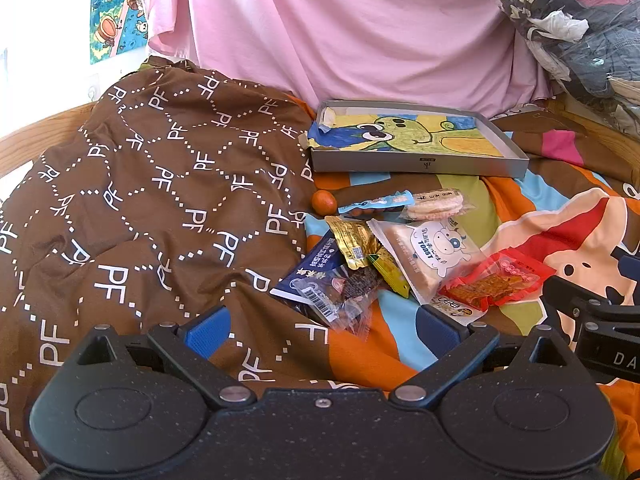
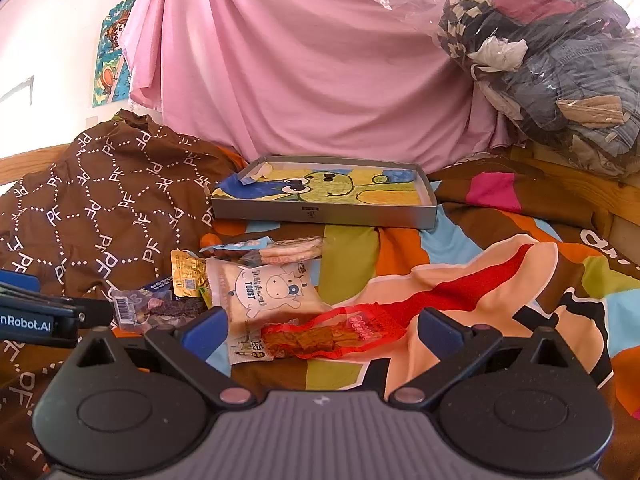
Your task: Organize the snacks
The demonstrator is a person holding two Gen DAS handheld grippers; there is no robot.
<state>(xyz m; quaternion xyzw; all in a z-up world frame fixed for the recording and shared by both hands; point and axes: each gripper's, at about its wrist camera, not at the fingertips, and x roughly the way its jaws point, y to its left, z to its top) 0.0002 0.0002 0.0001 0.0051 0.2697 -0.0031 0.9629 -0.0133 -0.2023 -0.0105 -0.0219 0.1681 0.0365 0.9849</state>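
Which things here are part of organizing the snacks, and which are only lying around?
For the job:
toast packet
red snack packet
gold packet
clear barcode packet
round cracker packet
blue stick packet
small orange
grey tray, probably

Lying around:
brown cloth
pink sheet
bag of clothes

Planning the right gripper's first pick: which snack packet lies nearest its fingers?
The red transparent packet of spicy strips, lying right between the open right gripper's fingers. The cow-print toast pack sits just behind it; the other packets lie farther left.
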